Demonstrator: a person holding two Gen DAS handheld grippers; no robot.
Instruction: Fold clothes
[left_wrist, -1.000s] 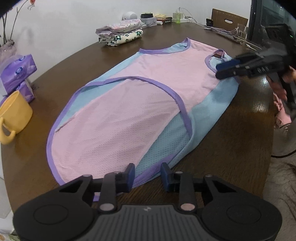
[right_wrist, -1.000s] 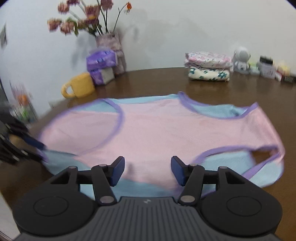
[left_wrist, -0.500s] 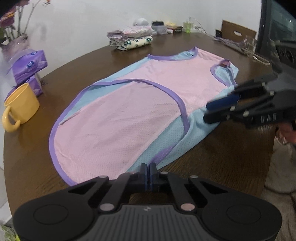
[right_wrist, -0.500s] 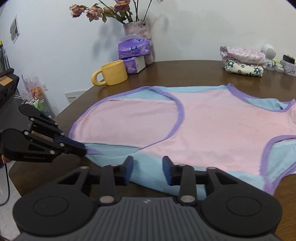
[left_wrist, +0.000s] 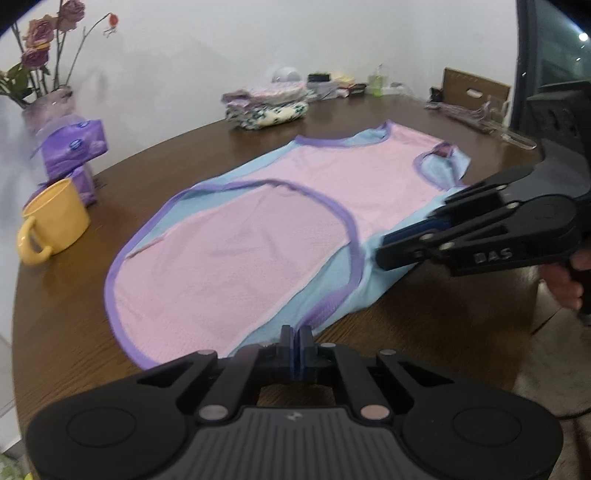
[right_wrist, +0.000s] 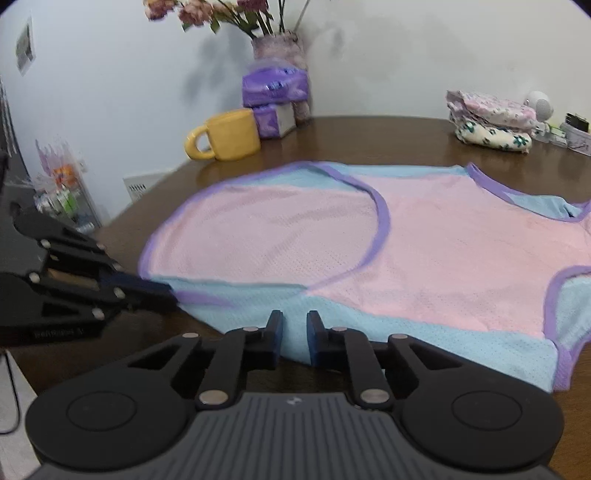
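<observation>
Two tongs worked the near edge of the counter (right_wrist: 369, 129). The left tongs (left_wrist: 295, 341) were pressed together on the purple-trimmed hem of the pink and blue garment (left_wrist: 258, 229), at the corner nearest that hand. The right tongs (right_wrist: 294, 332) were closing, a narrow gap left between them, with the blue side edge of the garment lying in that gap and not visibly pinched. Outward, the garment lay spread nearly flat across the middle of the counter, its neckline toward the far edge. A folded stack (left_wrist: 266, 107) sat near the far edge, a yellow mug (right_wrist: 227, 134) and tissue packs (right_wrist: 275, 86) by the flowers. By my judgement, folding had barely begun: edges gripped, no fold made.
</observation>
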